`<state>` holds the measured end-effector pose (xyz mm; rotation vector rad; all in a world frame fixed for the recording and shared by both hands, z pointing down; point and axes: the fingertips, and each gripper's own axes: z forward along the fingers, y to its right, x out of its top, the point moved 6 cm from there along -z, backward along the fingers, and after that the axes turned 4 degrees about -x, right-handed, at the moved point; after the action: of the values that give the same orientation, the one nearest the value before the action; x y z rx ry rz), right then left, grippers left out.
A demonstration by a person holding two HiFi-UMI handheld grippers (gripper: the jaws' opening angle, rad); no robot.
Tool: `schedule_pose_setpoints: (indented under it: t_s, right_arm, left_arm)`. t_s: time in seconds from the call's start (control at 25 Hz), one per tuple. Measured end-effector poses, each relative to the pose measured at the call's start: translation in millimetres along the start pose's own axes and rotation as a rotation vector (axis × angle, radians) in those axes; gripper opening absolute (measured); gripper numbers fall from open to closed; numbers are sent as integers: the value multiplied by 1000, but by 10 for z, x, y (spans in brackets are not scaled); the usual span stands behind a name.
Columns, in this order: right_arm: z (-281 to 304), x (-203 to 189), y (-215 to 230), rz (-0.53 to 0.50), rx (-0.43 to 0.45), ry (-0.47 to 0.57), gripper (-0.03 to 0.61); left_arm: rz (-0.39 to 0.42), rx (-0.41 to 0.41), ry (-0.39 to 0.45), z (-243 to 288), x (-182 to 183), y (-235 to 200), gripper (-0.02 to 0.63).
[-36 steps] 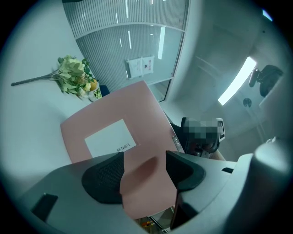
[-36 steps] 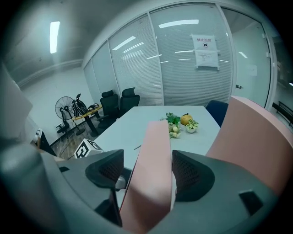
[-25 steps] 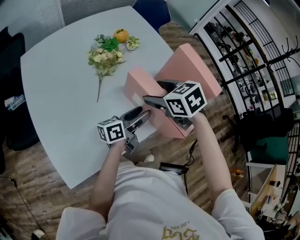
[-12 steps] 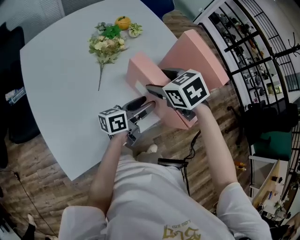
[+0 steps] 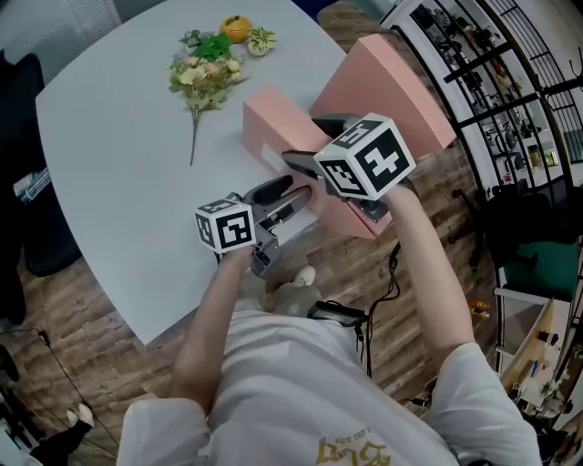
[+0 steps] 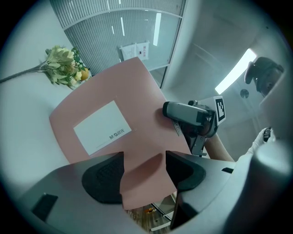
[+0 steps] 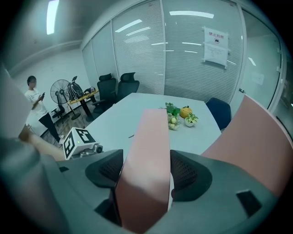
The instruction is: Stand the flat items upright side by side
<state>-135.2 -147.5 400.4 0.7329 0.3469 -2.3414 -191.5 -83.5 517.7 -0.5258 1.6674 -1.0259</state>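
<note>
a glass-walled office, a pale table [image 5: 118,164] with rounded corners over a wood floor. at the table's right edge i hold a pink file box [image 5: 273,123] in both tongs.

the left tongs [image 5: 284,198] come in from the table's near edge. in the left gripper view they [image 6: 144,176] are pinched on the box's lowest corner, and the pink board [image 6: 114,114] fills the gap between the two dark pads. the box's broad face is turned toward that camera, tilted, with its white label [image 6: 101,128] slanting across it.

the right tongs [image 5: 308,144] grip the same box from the right. in the right gripper view they [image 7: 145,176] are clamped across its narrow edge, which runs up between the pads as a pink strip [image 7: 147,137]. i cannot tell whether the box touches the table.

a second pink box [image 5: 387,77] leans at the table's right edge, just beside the held one. in the right gripper view a wedge of table shows between the second box [image 7: 256,137] and the held one.

near the far edge, well apart from both boxes, lie a bunch of flowers [image 5: 205,77], an orange fruit [image 5: 236,27] and a small potted plant [image 5: 261,39].

a black rack [image 5: 492,82] stands off to the right. in the right gripper view office chairs [image 7: 119,87] stand at the table's far end and a person [image 7: 34,100] stands at the left of the room.
</note>
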Motion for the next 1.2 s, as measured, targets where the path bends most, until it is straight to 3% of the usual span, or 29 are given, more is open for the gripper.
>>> schedule_pose_setpoints:
  t_s: [0.68,0.92,1.2]
  right_arm:
    - [-127,-89,21,50,-45,57,325]
    - [-294,-62,122,106,-77,160,324]
    - [-420,22,175,115,-107,251,324]
  left_arm:
    - [-24,-7,16,62,-42,38,276]
    - [-43,-10,33,110,-28,32,276]
    - [-81,-28,110,117,75,39,276]
